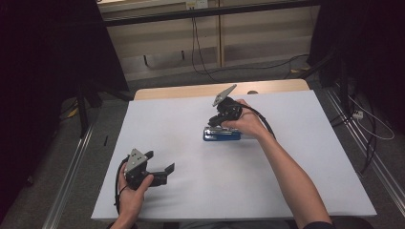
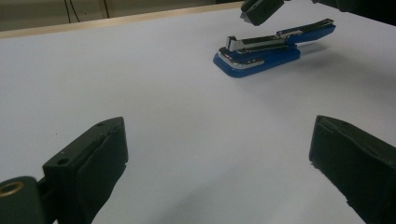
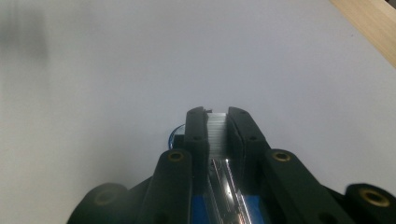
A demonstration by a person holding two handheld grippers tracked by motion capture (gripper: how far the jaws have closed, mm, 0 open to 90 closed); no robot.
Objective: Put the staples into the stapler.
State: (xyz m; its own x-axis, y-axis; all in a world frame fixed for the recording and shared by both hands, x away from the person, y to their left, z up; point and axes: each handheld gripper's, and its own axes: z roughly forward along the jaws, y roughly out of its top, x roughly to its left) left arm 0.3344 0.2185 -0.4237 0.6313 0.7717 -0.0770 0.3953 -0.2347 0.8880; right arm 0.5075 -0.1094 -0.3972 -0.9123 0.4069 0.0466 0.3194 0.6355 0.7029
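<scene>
We pinch a strip of staples (image 3: 216,133) with our right gripper (image 3: 216,122) over the opened blue stapler (image 1: 221,135) to load it; our left gripper (image 1: 160,162) waits spread.

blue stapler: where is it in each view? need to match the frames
High view: blue stapler at table centre, under the right tongs.
Left gripper view: upper right, lying open on the white table.
Right gripper view: bottom centre, its blue body and metal strip between the tongs' jaws.
Shared landmark: the table's wooden far edge.
</scene>
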